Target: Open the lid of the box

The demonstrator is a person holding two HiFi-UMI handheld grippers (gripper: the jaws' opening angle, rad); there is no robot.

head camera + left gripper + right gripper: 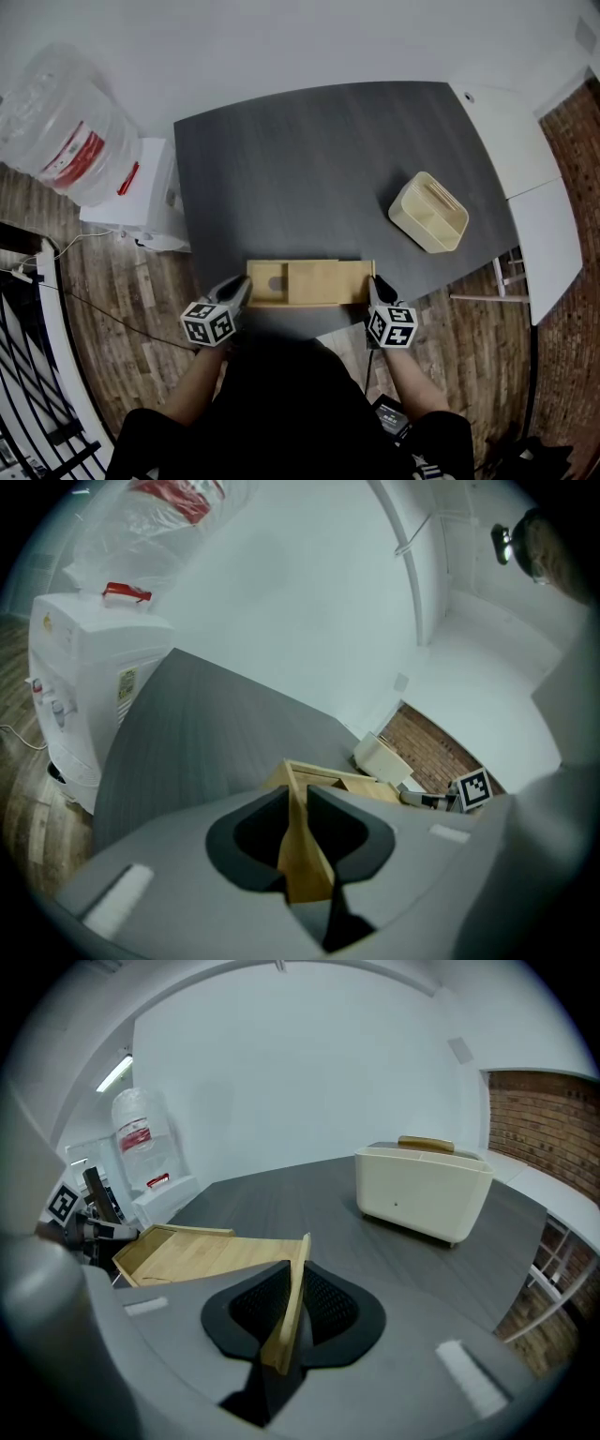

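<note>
Two grippers work at the near edge of the dark grey table [319,159]. The left gripper [242,287] has its fingers pinched narrow on the left end wall of the flat pale wooden box [311,284], and the right gripper [375,287] pinches its right end likewise. The lid [333,279] sits partly slid, leaving the left compartment uncovered. Farther back on the right, well apart, stands a cream rectangular caddy [428,212].

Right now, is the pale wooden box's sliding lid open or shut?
Partly open: the sliding lid covers most of the pale wooden box, leaving a recess uncovered at the left end.
</note>
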